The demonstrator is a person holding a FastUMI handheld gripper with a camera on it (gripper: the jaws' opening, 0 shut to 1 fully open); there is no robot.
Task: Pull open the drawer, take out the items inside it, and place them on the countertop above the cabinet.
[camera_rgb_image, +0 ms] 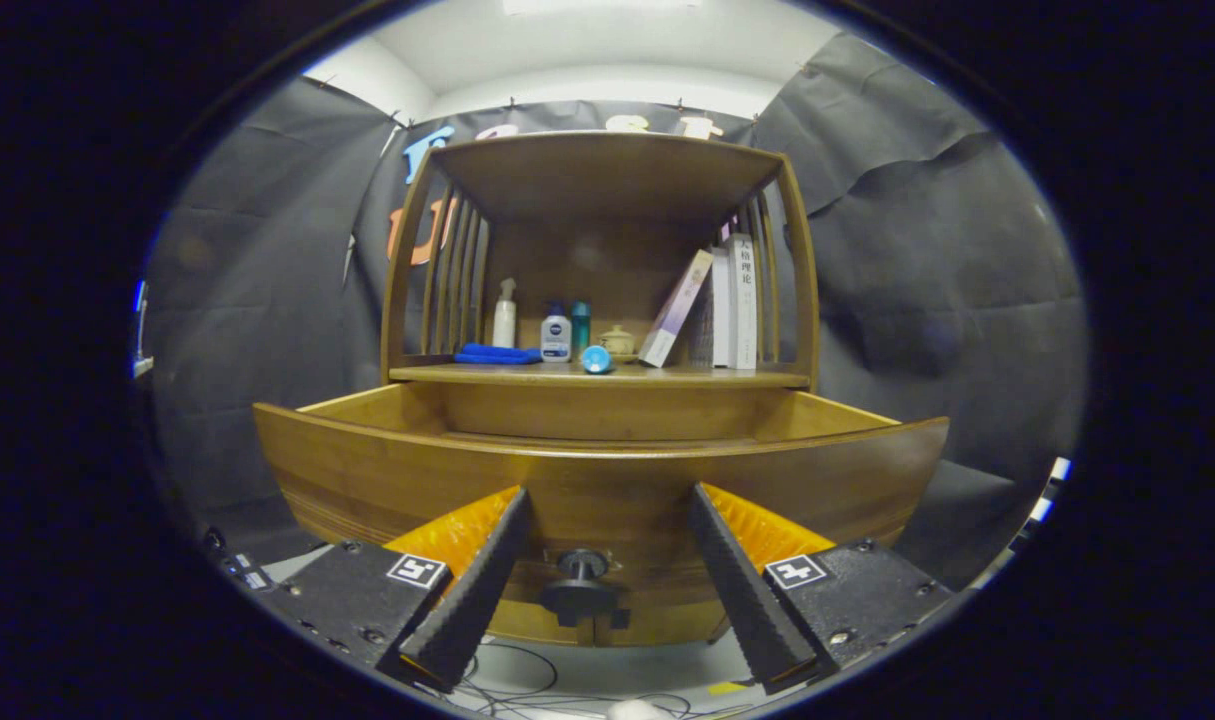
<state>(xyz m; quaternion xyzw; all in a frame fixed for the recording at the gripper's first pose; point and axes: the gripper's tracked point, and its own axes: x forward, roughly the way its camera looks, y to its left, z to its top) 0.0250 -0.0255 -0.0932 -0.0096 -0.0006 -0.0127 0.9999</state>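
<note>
Fingers of our gripper [607, 580] are standing wide, empty, flanking the small dark round knob [579, 585] on the stiff, heavy-looking wooden drawer [367, 470], our likeliest hold.

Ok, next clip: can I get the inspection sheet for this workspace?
Surface: countertop holds a blue cloth, bottles, a small jar and leaning books.
Job's things: drawer pulled open; its contents hidden behind the front panel; knob free.
Clutter: nothing seen.
Grippers: gripper jaws open, either side of the knob, not touching it.
Cables: thin wires on the floor below.
Surroundings: black cloth wall.
</note>
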